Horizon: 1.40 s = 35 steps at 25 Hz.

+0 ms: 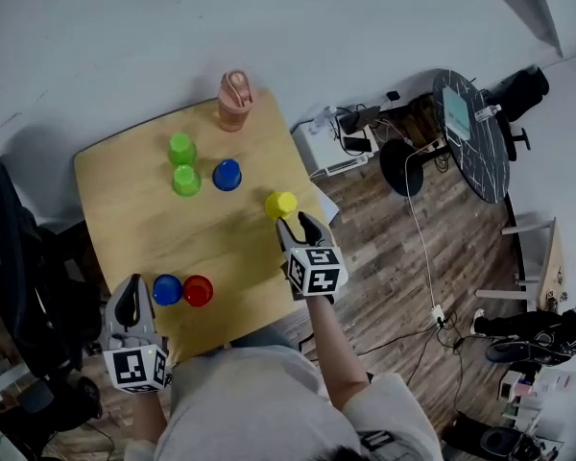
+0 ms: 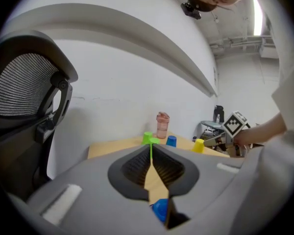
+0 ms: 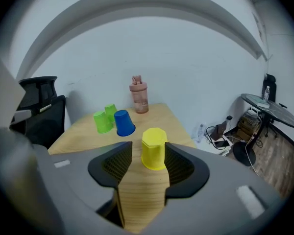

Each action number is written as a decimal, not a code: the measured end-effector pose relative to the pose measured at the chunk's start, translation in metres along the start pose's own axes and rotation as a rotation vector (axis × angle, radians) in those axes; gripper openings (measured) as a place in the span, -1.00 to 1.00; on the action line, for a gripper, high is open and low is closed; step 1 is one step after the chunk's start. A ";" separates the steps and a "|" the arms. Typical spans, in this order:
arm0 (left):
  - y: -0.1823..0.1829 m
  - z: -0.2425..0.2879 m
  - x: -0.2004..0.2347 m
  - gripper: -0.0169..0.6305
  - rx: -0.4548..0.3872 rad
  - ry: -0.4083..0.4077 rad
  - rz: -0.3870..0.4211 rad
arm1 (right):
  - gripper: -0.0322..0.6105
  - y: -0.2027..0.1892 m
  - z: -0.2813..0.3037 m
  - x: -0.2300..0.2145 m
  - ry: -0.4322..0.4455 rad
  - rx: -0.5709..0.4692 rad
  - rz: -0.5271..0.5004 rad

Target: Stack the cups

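Six cups upside down on table [image 1: 125, 229], all separate: green cups [image 1: 183, 164] and blue cup [image 1: 227, 174] far, second blue cup [image 1: 167, 289] and red cup [image 1: 198, 290] near-left. Right gripper [image 1: 298, 221] spread around yellow cup [image 1: 280, 204]; left gripper [image 1: 132, 292] pressed together, empty.

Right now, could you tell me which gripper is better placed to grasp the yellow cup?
The right: the right gripper has open fingers with the yellow cup between them. The left gripper is shut, off beside the near blue cup and red cup.
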<state>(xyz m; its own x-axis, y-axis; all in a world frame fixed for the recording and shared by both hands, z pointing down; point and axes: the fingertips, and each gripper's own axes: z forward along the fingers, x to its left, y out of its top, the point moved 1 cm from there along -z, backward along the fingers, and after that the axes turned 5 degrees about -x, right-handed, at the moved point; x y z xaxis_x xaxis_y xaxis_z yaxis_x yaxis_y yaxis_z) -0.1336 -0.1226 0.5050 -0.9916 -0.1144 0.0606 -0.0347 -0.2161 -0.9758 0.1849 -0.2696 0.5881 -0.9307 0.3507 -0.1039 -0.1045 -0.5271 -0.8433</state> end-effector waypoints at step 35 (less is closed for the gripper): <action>-0.009 -0.008 0.018 -0.74 0.008 -0.114 0.018 | -0.26 -0.044 -0.058 0.127 0.120 0.008 -0.125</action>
<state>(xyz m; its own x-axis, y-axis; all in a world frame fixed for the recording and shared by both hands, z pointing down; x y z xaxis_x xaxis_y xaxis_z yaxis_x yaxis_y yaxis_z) -0.1524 -0.1152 0.5129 -0.9715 -0.2273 0.0673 -0.0158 -0.2211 -0.9751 0.0918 -0.1567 0.5810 -0.8619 0.5034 -0.0606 -0.2205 -0.4797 -0.8493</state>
